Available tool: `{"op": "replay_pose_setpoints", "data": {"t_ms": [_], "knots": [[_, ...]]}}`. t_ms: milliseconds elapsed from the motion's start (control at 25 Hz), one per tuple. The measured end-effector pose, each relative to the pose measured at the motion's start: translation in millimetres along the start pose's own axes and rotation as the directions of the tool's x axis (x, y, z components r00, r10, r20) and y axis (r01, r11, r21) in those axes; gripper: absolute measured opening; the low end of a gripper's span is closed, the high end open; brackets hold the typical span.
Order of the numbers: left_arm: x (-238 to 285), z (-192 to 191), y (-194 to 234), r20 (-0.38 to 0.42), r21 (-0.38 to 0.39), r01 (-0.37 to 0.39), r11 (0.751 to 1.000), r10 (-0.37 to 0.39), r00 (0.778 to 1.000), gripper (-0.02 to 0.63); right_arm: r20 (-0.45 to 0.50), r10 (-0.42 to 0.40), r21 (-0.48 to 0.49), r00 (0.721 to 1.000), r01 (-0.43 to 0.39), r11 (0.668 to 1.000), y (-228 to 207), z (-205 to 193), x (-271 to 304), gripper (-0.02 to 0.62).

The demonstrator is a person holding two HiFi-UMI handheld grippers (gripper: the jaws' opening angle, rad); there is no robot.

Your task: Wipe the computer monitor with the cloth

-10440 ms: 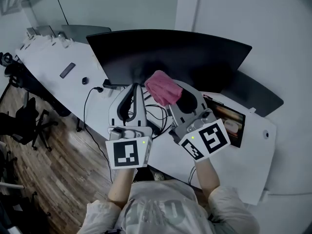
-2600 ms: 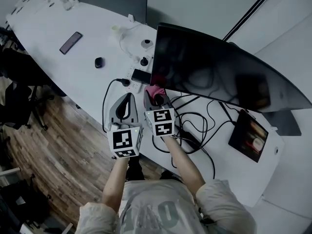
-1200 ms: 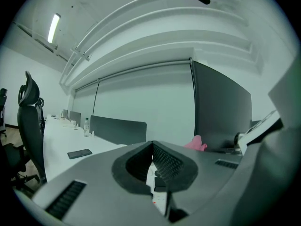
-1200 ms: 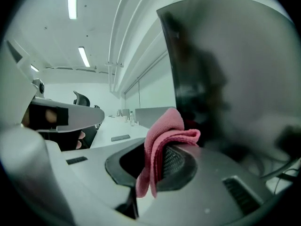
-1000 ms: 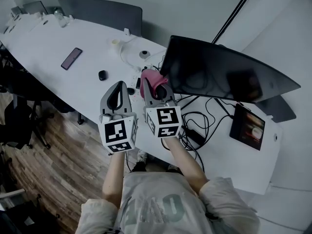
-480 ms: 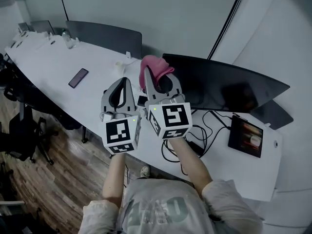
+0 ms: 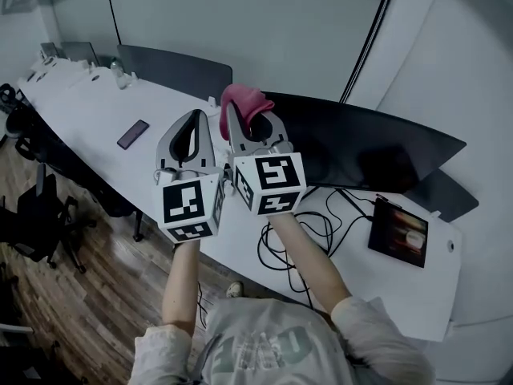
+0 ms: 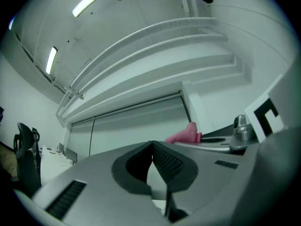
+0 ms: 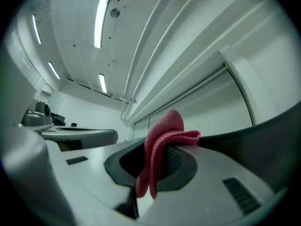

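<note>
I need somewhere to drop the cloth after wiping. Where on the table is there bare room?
The table is bare on the far stretch beyond the phone, and again at the near corner in front of the tablet. Under the monitor it is crowded: cables loop across the surface there.

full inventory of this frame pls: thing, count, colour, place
monitor: 1, black, standing on the table, right of centre
cloth: 1, pink, clamped in the right gripper
table: 1, white, long
phone: 1, dark, flat on the table, left
tablet: 1, dark, on the table, far right
cables: several, black, tangled on the table below the monitor
grey chair: 1, behind the table
black chair: 1, on the wood floor, left
left gripper: 1, grey, jaws together, empty
right gripper: 1, grey, shut on the cloth
</note>
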State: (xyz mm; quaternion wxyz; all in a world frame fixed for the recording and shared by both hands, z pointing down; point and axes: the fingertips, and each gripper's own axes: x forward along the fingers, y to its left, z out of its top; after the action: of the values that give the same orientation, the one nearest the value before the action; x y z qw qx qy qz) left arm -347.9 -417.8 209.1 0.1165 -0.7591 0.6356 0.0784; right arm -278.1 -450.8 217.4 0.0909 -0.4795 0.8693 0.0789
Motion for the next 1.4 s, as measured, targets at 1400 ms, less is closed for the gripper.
{"op": "replay_pose_setpoints", "data": {"t_ms": [1400], "knots": [[20,22,-60,0.009,0.007,0.080,0.997,-0.080,0.997,0.015,-0.529,0.077,-0.825,0.845,-0.534,0.185,-21,15,-12,0.048]]}}
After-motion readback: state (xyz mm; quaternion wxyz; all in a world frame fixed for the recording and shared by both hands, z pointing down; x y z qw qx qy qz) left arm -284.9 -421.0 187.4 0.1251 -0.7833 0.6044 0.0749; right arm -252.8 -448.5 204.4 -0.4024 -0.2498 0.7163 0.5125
